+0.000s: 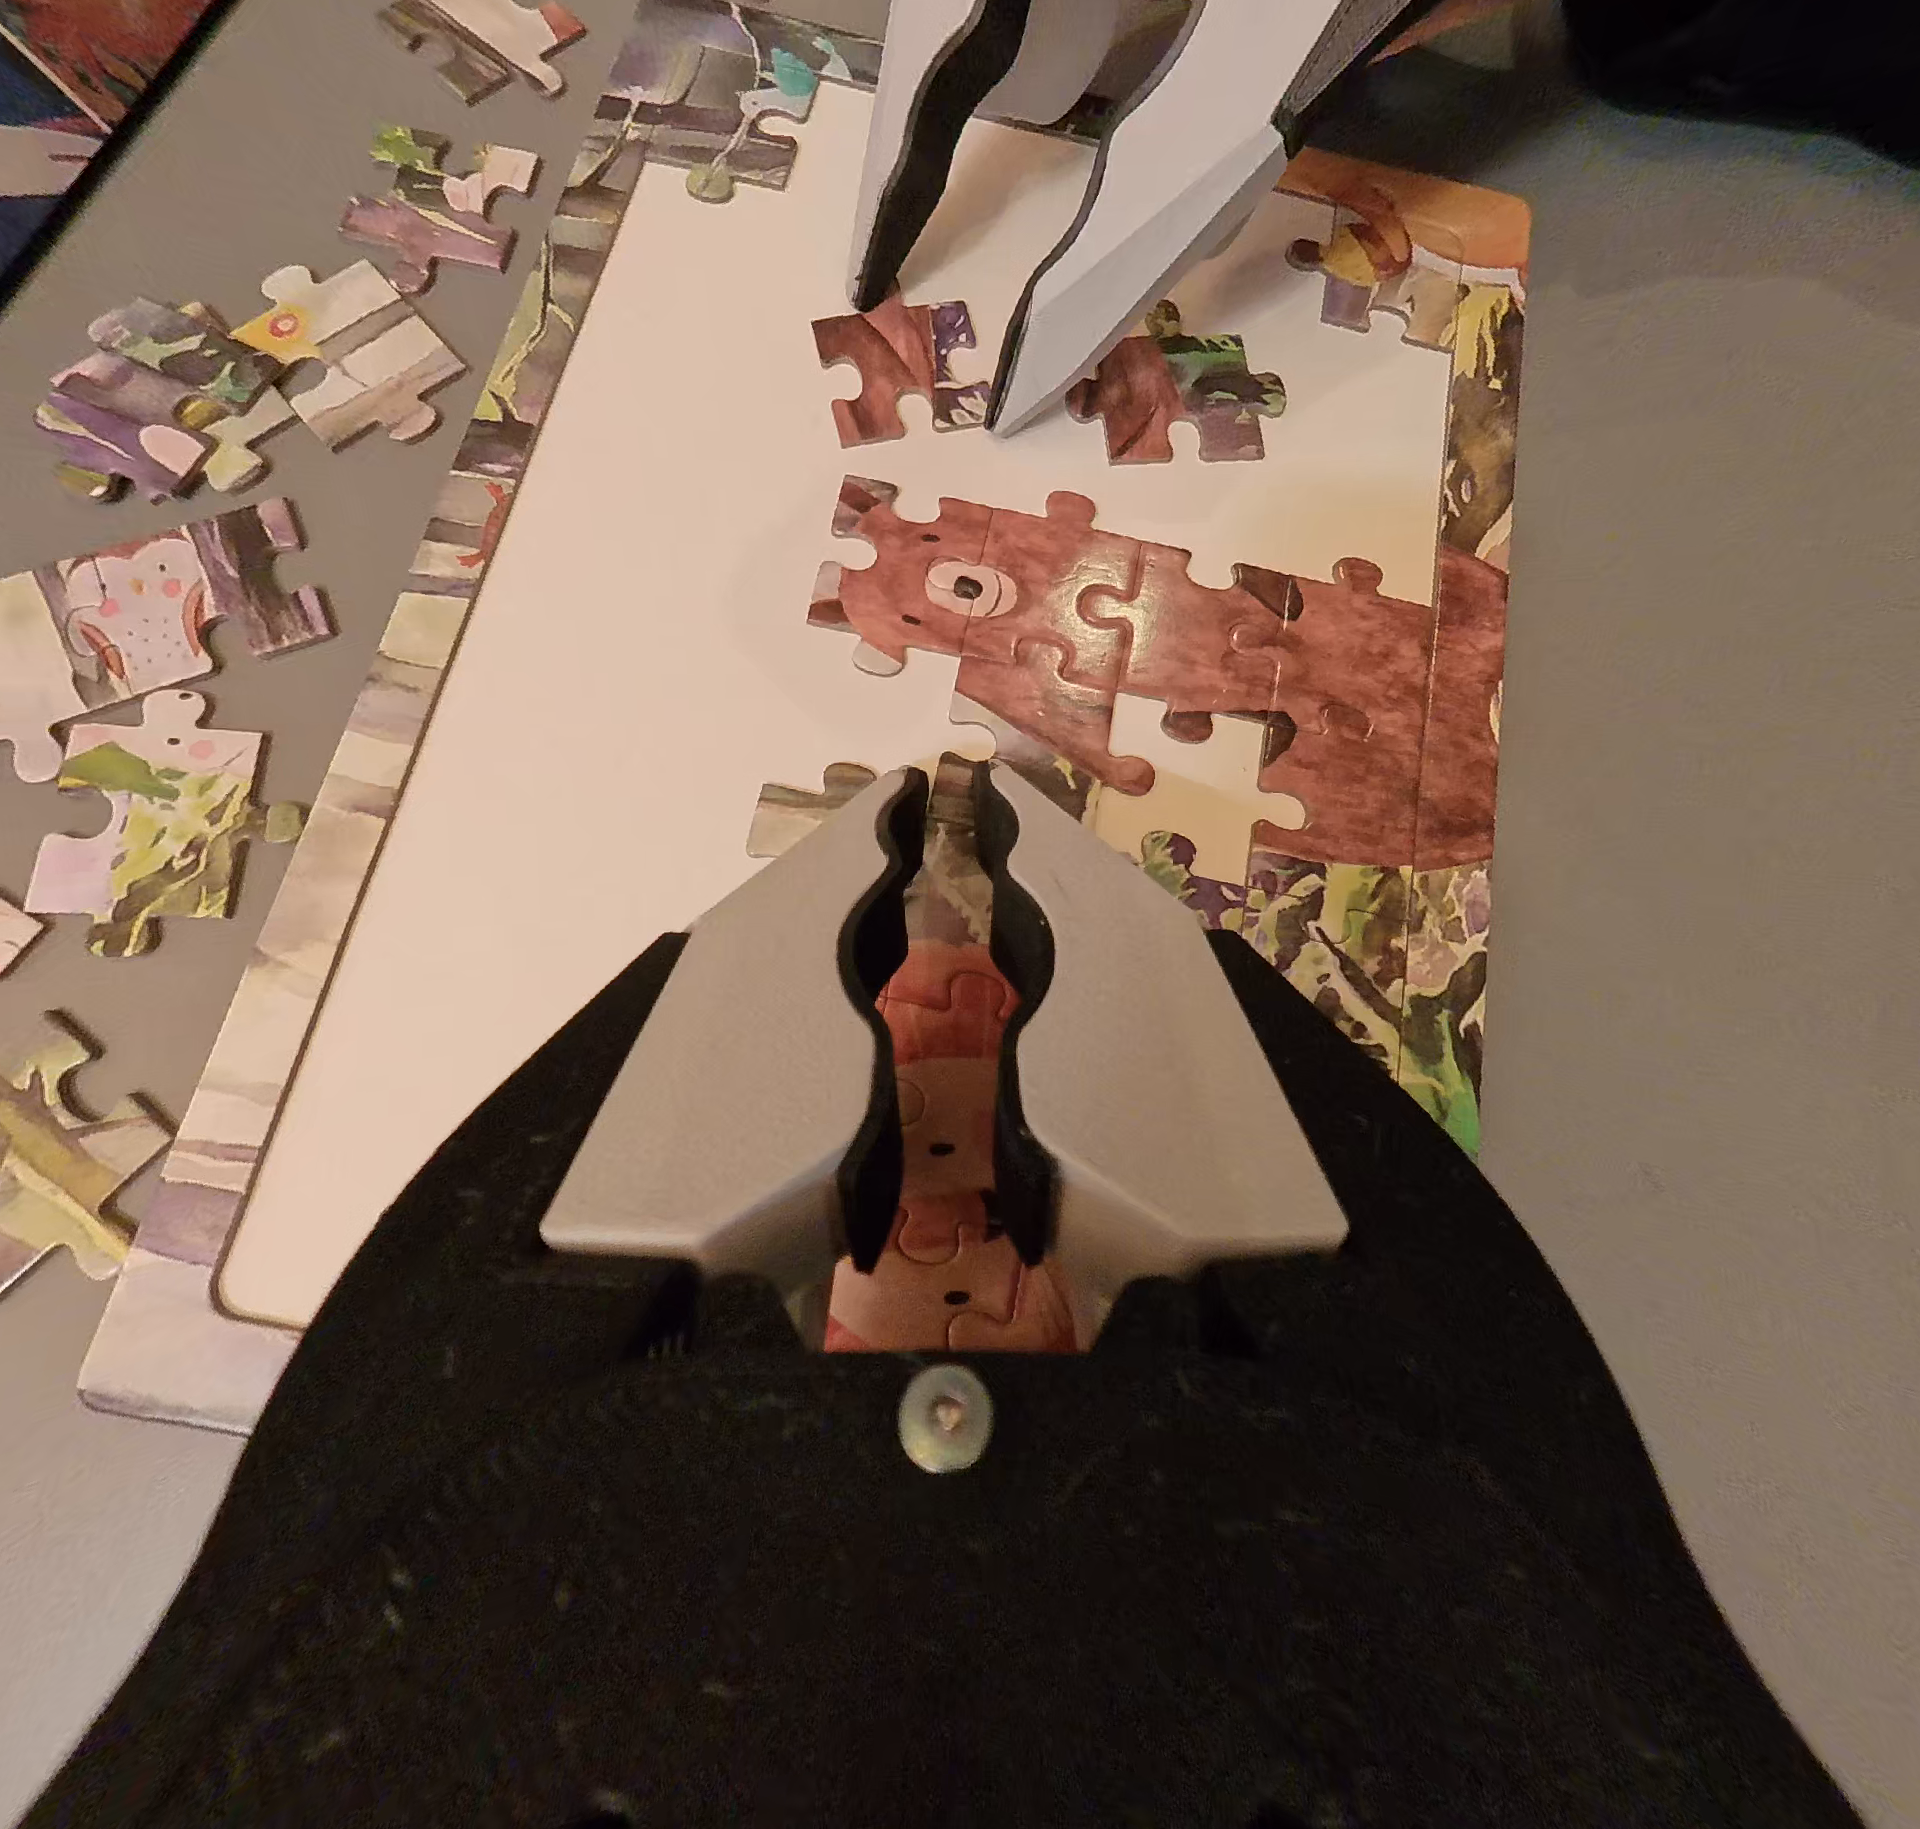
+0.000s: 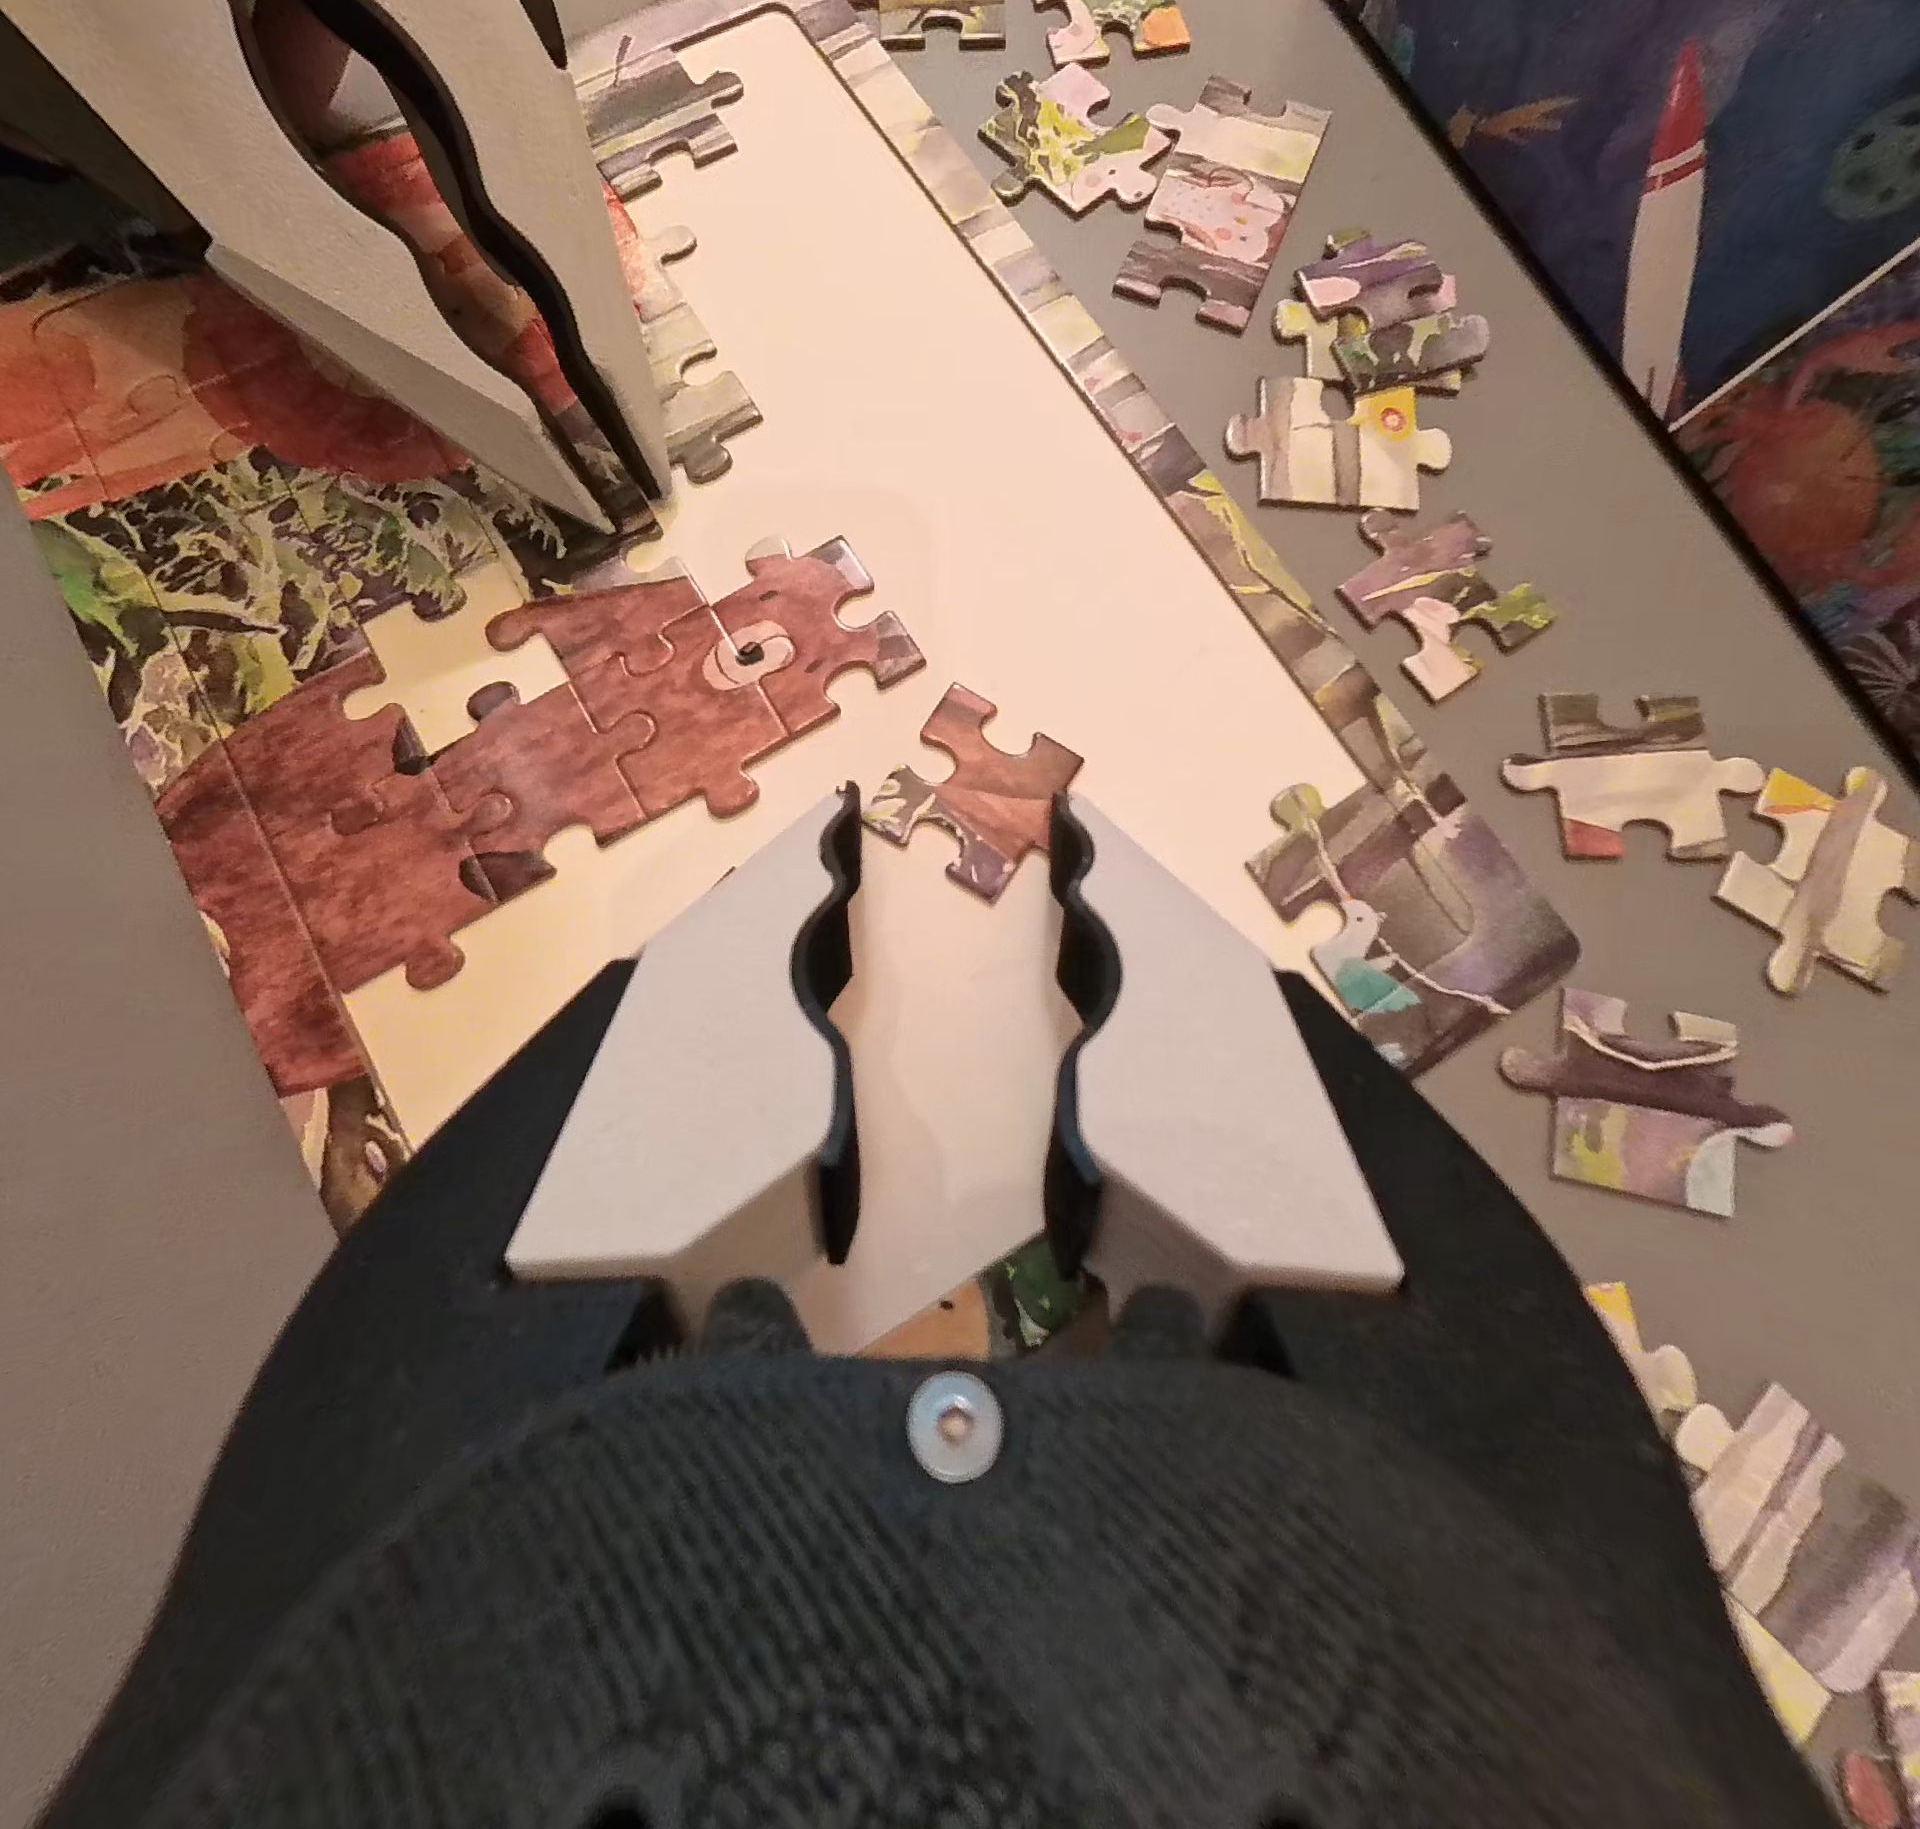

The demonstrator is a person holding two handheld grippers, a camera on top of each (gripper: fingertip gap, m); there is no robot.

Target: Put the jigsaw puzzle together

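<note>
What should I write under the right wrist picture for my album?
Open right gripper straddling a loose brown puzzle piece beside the half-built bear.

Half-built bear puzzle (image 1: 1195,657), loose pieces (image 2: 1382,345) beside

A grey bench (image 1: 1714,740) carried everything. A puzzle tray (image 1: 582,844) with a painted border lay flat on it, its white floor partly filled by joined pieces. Loose pieces (image 2: 1351,449) were scattered on the bench beside the tray's long edge, some overlapping. A dark, colourfully printed board (image 2: 1714,169) lay at the bench's edge beyond them
</note>
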